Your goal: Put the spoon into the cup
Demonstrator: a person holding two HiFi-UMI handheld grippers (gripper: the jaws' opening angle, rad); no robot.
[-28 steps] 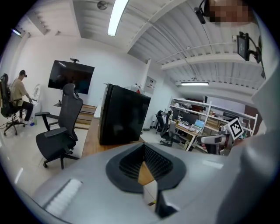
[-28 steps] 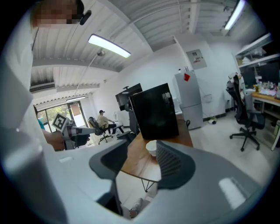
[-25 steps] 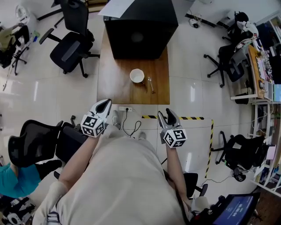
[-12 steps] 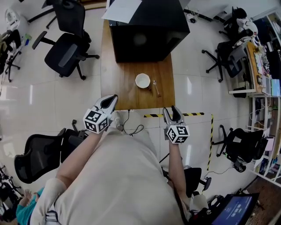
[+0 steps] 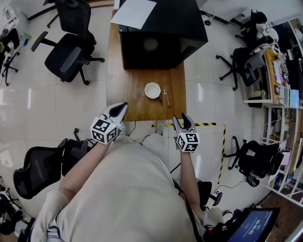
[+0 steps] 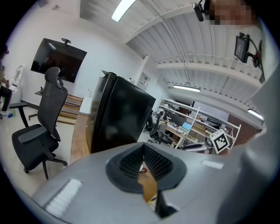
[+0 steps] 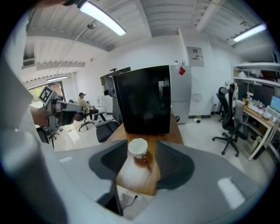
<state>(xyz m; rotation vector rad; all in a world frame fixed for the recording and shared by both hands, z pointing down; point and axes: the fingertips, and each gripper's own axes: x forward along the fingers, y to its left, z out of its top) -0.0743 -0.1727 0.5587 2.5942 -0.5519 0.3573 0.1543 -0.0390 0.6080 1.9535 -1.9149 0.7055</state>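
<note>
A white cup (image 5: 152, 90) stands on the wooden table (image 5: 128, 94), in front of a big black box (image 5: 158, 38). The spoon (image 5: 166, 98) lies flat just right of the cup. In the right gripper view the cup (image 7: 138, 148) and the spoon (image 7: 143, 159) show between the jaws, well ahead. My right gripper (image 5: 182, 122) hovers off the table's near edge, open and empty. My left gripper (image 5: 118, 111) hangs at the near left corner, its jaws drawn together on nothing. In its own view the left gripper (image 6: 144, 168) leaves only a thin slit.
A sheet of paper (image 5: 134, 13) lies on the black box. Office chairs stand left of the table (image 5: 66, 49) and behind me at the left (image 5: 38, 165). Yellow-black tape (image 5: 208, 125) marks the floor at the right. A cable (image 5: 132, 126) trails under the table's near edge.
Both grippers have come closer to the table's near edge, and the cup and spoon sit nearer to them. Neither gripper's jaws have changed.
</note>
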